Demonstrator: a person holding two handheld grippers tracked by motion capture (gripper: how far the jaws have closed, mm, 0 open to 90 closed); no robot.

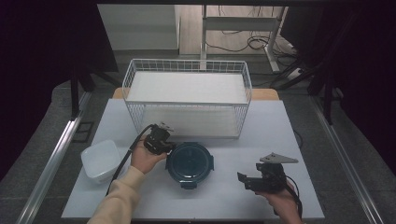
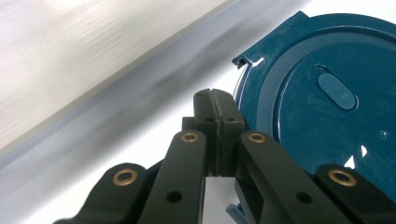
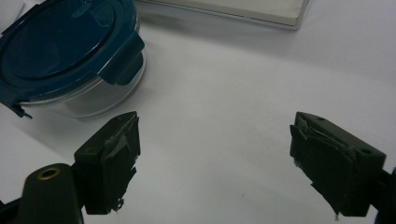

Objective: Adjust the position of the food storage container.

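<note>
A round glass container with a dark teal clip-on lid sits on the white table, front centre. My left gripper is at its upper-left rim; in the left gripper view its jaws are pressed together with nothing between them, right beside the lid and one of its clips. My right gripper hovers low to the right of the container, pointing left toward it. In the right gripper view its pads stand wide apart over bare table, the container farther off at upper left.
A white wire basket with two shelves stands behind the container. A translucent white square tub sits at the front left. The table edge runs close to the person's forearms.
</note>
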